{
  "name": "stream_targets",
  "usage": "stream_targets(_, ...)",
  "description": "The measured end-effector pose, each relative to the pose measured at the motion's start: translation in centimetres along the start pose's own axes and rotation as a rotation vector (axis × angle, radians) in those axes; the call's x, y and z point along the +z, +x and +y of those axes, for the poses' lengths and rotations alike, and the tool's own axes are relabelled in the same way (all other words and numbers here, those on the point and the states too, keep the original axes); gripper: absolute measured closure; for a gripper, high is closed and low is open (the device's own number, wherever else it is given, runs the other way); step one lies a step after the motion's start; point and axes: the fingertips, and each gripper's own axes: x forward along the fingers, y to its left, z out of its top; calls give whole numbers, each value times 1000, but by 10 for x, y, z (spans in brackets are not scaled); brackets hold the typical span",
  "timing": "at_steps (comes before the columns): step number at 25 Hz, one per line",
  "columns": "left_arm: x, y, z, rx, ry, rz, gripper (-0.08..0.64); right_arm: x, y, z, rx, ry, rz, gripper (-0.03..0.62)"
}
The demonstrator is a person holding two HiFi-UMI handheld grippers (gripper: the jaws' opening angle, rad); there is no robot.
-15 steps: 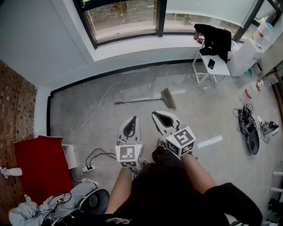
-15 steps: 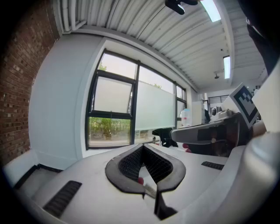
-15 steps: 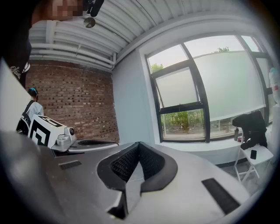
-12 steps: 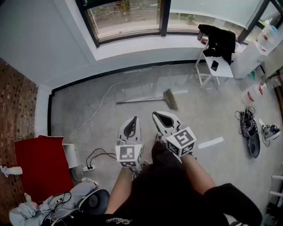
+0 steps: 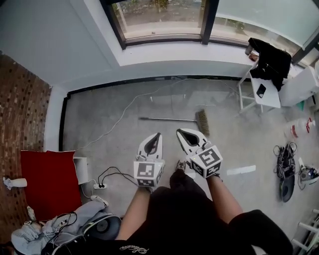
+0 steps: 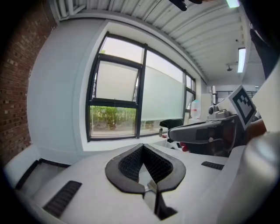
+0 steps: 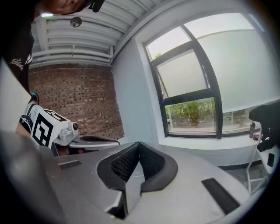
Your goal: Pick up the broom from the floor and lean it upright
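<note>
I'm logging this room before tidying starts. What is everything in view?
broom: one, grey handle and brown bristles, lying on the floor near the window
table: one, white, right of the broom
garment: one, black, draped over the table
cable: one, white, trailing across the floor
power strip: one, white, floor at left
red panel: one, red, lower left by the brick wall
left gripper: one, white, shut, empty
right gripper: one, white, shut, empty
</note>
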Motion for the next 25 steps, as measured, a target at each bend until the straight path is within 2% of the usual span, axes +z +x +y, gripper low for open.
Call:
stream_targets(5,-12,35,18,29,7,76,554,-9,27,-39,29,17,43,584)
stream_targets(12,-27,56,68,87,5,159,554,-23,80,-55,64,53,107,584)
stream_targets(18,-41,93,129,44,-47,157,554,-41,149,-60,62,63,196,584)
stream_targets(25,-83,137,202,-54,-58,265,554,-76,246,-62,94,-3,368,584)
